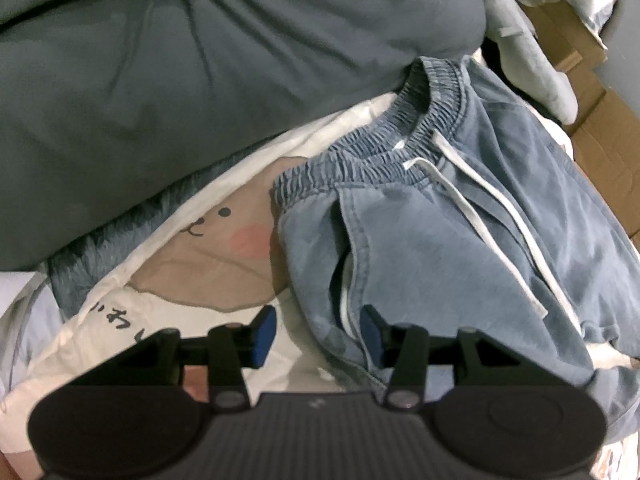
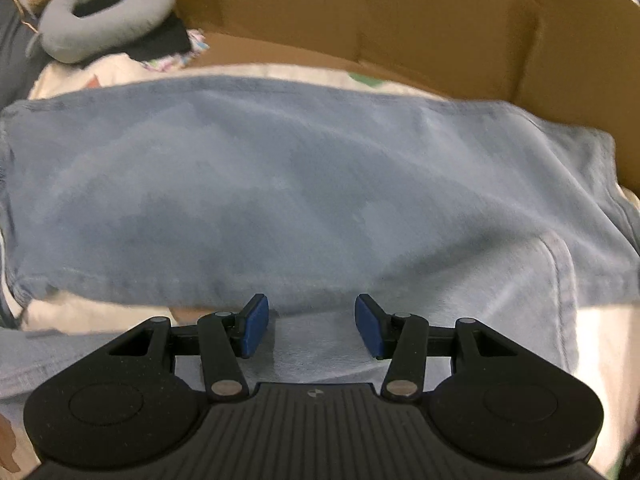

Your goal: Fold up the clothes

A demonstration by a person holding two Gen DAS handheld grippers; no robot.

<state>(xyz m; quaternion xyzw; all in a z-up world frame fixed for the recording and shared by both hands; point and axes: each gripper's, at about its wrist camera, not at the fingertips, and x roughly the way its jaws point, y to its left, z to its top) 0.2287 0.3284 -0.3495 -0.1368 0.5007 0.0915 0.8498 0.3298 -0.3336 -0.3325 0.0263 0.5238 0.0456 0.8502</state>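
A pair of blue denim shorts [image 1: 460, 248] with an elastic waistband [image 1: 384, 148] and a white drawstring [image 1: 492, 216] lies on a bed. My left gripper [image 1: 318, 334] is open, its jaws on either side of the shorts' side edge near the pocket opening. In the right wrist view the shorts' blue fabric [image 2: 280, 184] is spread flat across the bed. My right gripper [image 2: 308, 326] is open and empty, just above the fabric's near edge.
A dark grey-blue duvet [image 1: 200, 60] is bunched behind the shorts. A white sheet with a cartoon bear print [image 1: 208, 256] covers the bed. Cardboard boxes [image 2: 400, 20] stand along the far side. A grey neck pillow [image 2: 100, 16] lies at the back left.
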